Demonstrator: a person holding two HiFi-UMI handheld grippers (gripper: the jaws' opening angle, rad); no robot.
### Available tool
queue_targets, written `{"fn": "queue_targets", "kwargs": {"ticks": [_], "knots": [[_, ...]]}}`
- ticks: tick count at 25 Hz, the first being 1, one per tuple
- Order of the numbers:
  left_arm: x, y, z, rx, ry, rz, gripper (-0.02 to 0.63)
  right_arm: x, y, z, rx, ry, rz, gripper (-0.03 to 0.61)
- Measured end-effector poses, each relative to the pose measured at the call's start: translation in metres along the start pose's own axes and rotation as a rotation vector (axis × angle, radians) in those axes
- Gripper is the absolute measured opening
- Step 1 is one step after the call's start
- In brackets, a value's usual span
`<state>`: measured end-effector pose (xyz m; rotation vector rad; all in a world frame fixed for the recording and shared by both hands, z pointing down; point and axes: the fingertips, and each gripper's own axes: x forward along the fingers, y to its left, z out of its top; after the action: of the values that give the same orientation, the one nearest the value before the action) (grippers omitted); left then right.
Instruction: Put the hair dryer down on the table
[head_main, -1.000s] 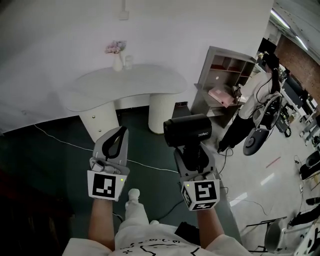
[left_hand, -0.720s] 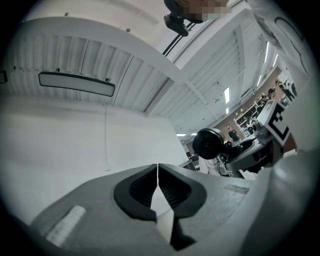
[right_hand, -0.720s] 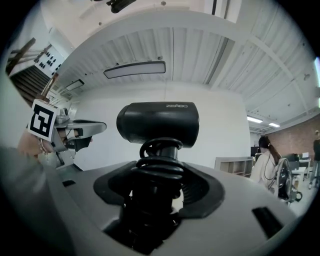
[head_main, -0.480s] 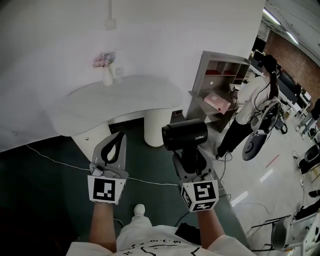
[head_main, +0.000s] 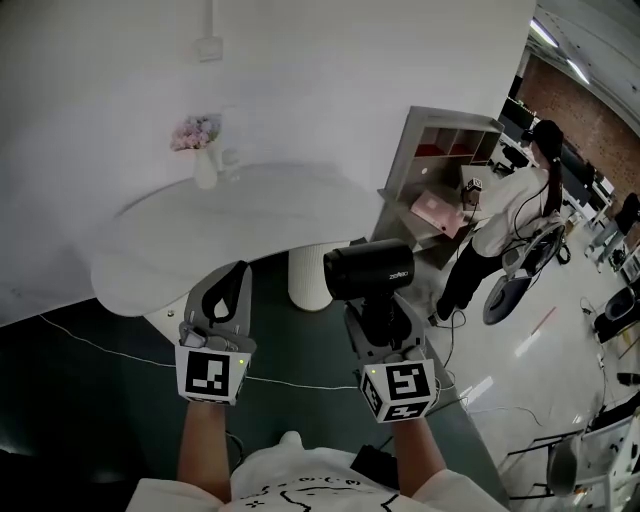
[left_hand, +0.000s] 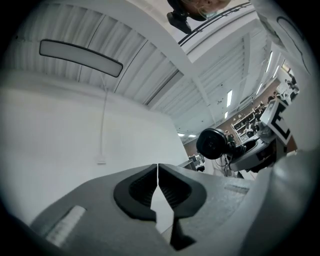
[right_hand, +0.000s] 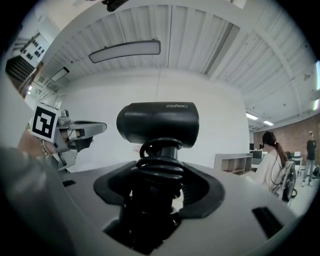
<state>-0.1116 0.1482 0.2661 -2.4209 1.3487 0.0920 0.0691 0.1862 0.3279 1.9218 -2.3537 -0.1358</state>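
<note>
A black hair dryer (head_main: 369, 270) stands upright in my right gripper (head_main: 378, 312), which is shut on its handle with the black cord coiled round it (right_hand: 159, 172). Its barrel (right_hand: 158, 123) lies crosswise above the jaws. My left gripper (head_main: 227, 296) is shut and holds nothing; its jaw tips meet in the left gripper view (left_hand: 158, 186), where the dryer (left_hand: 214, 144) shows to the right. Both grippers hover in the air in front of the curved white table (head_main: 150, 250), near its front edge.
A white vase with pink flowers (head_main: 202, 150) and a small glass stand at the table's back. A grey shelf unit (head_main: 445, 170) with a pink item is to the right. A person (head_main: 505, 225) stands beyond it. A cable (head_main: 90, 340) runs over the dark floor.
The table has drawn nearer and now reaches under the grippers' tips. The grippers keep their hold and spacing; the hair dryer stays upright in the right one.
</note>
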Motion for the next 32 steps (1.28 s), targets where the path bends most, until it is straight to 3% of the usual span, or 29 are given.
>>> {"fn": "queue_targets", "kwargs": {"ticks": [18, 32], "knots": [[0.068, 0.062, -0.054, -0.008, 0.010, 0.010, 0.020, 0.104, -0.007, -0.018, 0.003, 0.032, -0.010, 0.265], [0.203, 0.097, -0.114, -0.002, 0.057, 0.046, 0.020, 0.249, -0.071, -0.037, 0.025, 0.049, 0.046, 0.265]]}}
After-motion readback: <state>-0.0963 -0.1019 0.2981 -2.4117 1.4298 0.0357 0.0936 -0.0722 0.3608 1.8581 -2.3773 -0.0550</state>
